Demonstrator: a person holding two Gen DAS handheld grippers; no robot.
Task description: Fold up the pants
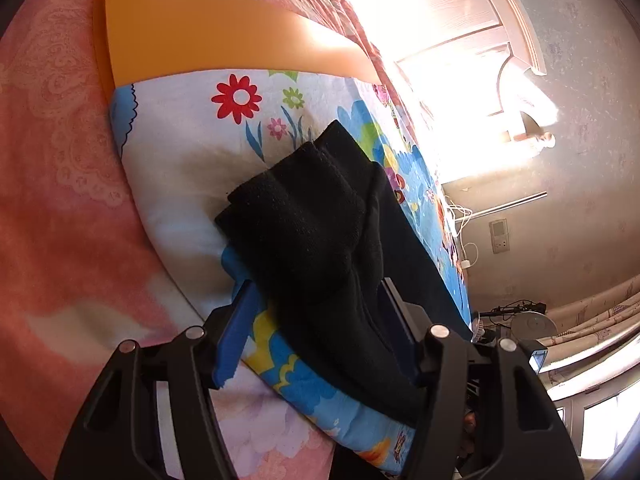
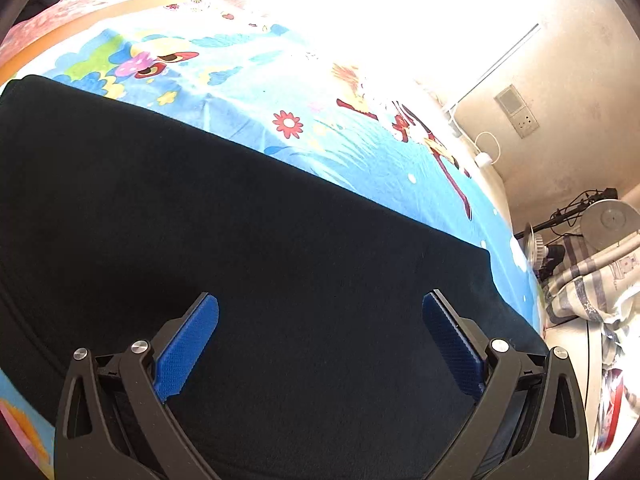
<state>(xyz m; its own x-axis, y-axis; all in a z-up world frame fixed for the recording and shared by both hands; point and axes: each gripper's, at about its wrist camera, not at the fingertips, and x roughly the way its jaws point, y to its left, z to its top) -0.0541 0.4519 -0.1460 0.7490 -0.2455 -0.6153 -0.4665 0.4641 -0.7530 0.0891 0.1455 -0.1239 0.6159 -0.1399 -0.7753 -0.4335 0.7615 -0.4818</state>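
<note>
One black pants (image 2: 280,280), two hand-held grippers

1. Bed, pink patterned cover (image 1: 60,184).
2. Orange board (image 1: 192,36) lies on the bed.
3. Cartoon-print sheet (image 1: 180,128) covers the board's near part.
4. Black pants (image 2: 240,240) lie on the sheet.

Sunlit window (image 1: 452,80), papered wall (image 1: 580,80)

Black pants (image 1: 320,240) covering right fingertip of left gripper (image 1: 316,296), hiding grip. Pants (image 2: 260,280) running off lower, left edges in right wrist view. Window glare washing out cartoon sheet (image 2: 304,60) far end.
</note>
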